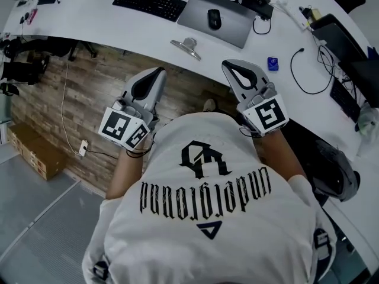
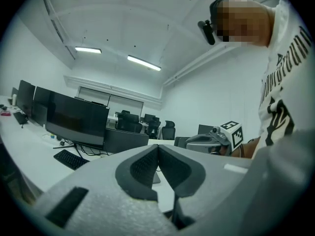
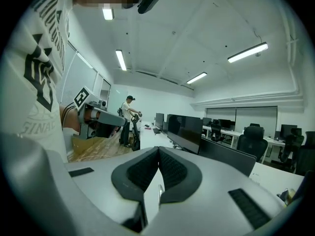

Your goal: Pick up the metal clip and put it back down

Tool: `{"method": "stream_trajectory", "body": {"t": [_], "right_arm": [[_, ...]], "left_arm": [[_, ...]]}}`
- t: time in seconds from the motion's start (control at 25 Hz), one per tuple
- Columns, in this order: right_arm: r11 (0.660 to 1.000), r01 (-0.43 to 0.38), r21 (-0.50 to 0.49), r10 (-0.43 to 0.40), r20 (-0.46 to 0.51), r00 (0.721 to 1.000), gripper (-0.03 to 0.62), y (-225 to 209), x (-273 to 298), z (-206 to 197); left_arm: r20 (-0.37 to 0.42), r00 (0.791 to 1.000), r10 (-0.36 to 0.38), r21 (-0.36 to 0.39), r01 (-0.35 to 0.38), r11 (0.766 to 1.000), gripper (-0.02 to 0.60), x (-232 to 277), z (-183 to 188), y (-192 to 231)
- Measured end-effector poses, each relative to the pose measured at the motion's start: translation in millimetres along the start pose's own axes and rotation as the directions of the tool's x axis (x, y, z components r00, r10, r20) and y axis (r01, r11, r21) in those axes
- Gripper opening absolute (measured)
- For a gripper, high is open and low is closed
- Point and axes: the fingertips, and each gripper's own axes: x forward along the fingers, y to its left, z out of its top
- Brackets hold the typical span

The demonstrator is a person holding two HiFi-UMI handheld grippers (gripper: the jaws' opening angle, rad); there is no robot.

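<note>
The metal clip (image 1: 186,47) lies on the white desk (image 1: 106,22) near its front edge, silver with a round loop. Both grippers hang in front of the person's chest, short of the desk edge and over the wooden floor. My left gripper (image 1: 161,71) points toward the desk just left of and below the clip, its jaws meeting at the tips (image 2: 158,146) with nothing between them. To the clip's lower right my right gripper (image 1: 227,64) is likewise shut and empty (image 3: 158,148). Neither touches the clip.
A black keyboard (image 1: 149,3), a grey laptop (image 1: 237,25) with a mouse (image 1: 214,19) on it, a small blue object (image 1: 272,63) and cables (image 1: 308,76) sit on the desk. A cardboard box (image 1: 35,149) stands on the floor at left. A person (image 3: 129,119) stands far back.
</note>
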Motion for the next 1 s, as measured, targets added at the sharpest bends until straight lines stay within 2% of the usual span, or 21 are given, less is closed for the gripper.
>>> {"method": "stream_trajectory", "body": {"t": [0.32, 0.6, 0.8, 1.0], "right_arm": [[0.999, 0.048, 0.001, -0.048, -0.007, 0.999, 0.015, 74.2, 9.6, 16.0], [0.994, 0.105, -0.007, -0.105, -0.029, 0.994, 0.015, 153.5, 7.8, 27.1], [0.988, 0.152, -0.012, -0.152, -0.062, 0.986, 0.015, 196.5, -14.0, 27.1], [0.986, 0.168, -0.006, -0.168, -0.082, 0.982, 0.015, 218.2, -44.1, 24.5]], "left_arm": [[-0.006, 0.999, -0.035, -0.005, 0.035, 0.999, 0.015, -82.2, -11.2, 12.3], [-0.019, 0.994, -0.109, -0.022, 0.109, 0.994, 0.015, -154.5, -31.1, 12.3], [-0.022, 0.983, -0.181, -0.020, 0.181, 0.983, 0.015, -181.9, -37.2, -3.8], [-0.029, 0.972, -0.233, -0.028, 0.232, 0.972, 0.015, -191.2, -42.0, -35.3]]}}
